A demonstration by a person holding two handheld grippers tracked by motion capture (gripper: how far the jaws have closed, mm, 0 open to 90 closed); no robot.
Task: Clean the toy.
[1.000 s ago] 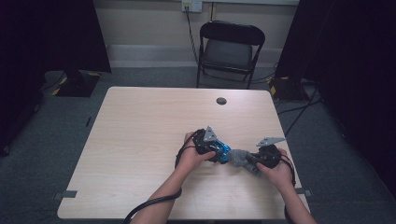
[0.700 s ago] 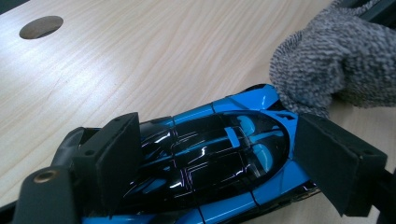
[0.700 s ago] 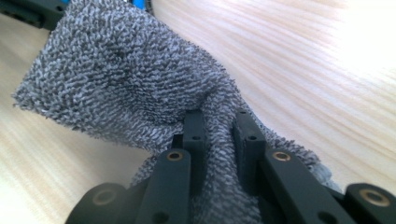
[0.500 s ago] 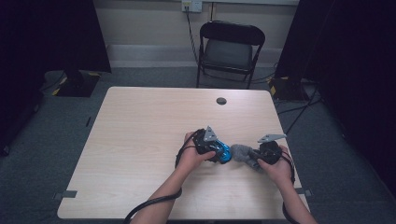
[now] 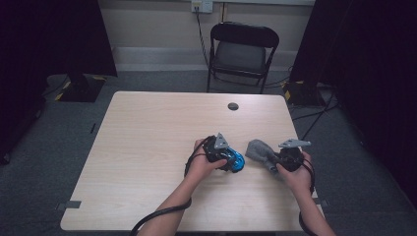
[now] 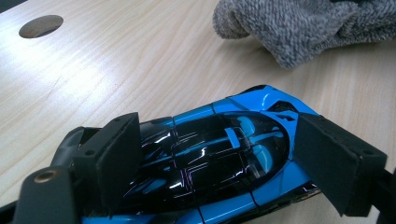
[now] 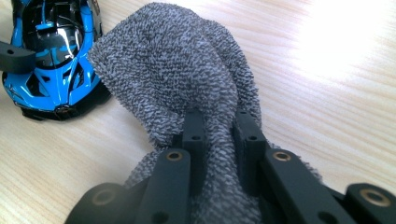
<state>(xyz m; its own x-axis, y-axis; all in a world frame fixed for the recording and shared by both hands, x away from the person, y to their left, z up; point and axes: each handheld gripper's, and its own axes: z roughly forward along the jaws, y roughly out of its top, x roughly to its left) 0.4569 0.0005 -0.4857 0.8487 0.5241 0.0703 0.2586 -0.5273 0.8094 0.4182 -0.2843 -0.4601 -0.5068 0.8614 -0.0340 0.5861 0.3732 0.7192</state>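
Toy car [image 5: 235, 160] sits on table [image 5: 147, 147], near-right area. Cloth [image 5: 260, 150] just right of it. Table hole [image 5: 233, 106] farther back.

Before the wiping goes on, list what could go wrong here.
1. The left gripper clamps the toy car across its glossy curved body; a push from the cloth might make it slip or twist.
2. The right gripper pinches just a fold of cloth, which may pull free.

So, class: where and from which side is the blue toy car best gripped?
Across its flanks, from above: the car lies flat on the table, long and narrow, with straight sides. The left gripper already straddles it that way, pads at each side.
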